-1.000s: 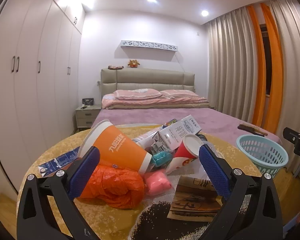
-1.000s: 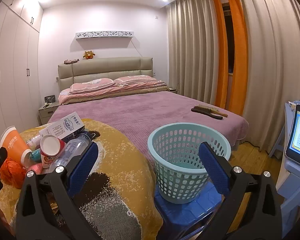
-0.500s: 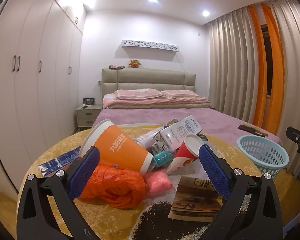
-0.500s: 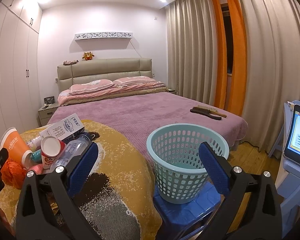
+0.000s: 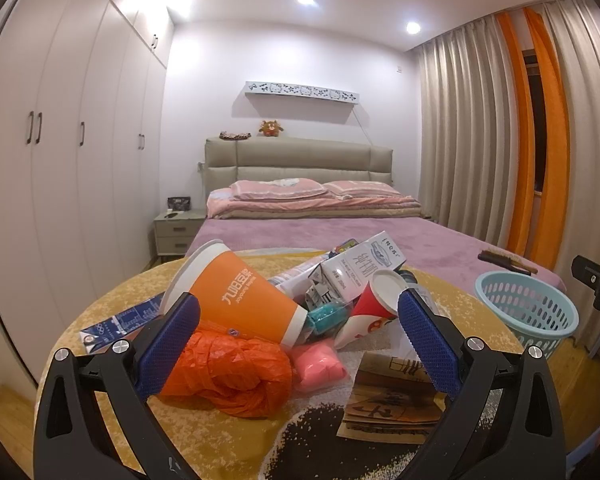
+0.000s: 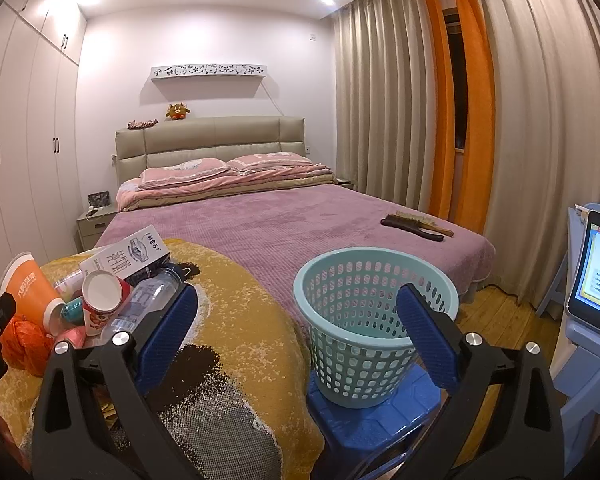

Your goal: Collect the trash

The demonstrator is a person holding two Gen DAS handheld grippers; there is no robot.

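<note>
Both grippers were spread wide and held nothing: the left gripper [image 5: 299, 336] hovered over the heap of trash, the right gripper [image 6: 298, 328] hung between the table edge and the basket [image 6: 374, 322]. Counted in the heap were two paper cups, a large orange cup [image 5: 240, 300] lying on its side and a smaller red cup [image 5: 374, 300] tipped beside it, one white carton [image 5: 364, 268], one clear plastic bottle [image 6: 144, 302], one crumpled orange bag [image 5: 228, 368] under the big cup, one pink wad [image 5: 318, 364], one small teal object [image 5: 324, 314], one blue printed wrapper [image 5: 120, 322] and a stack of brown paper [image 5: 392, 400]. One pale-green perforated basket stood on a blue stool [image 6: 372, 424] just beside the table, with nothing visible inside it. All the trash rested on a round table under a yellow patterned cloth [image 6: 240, 320], at the foot of a bed [image 6: 292, 220] with a purple cover; two brushes [image 6: 416, 228] lay on it. White wardrobes lined the left wall, beige and orange curtains the right.
</note>
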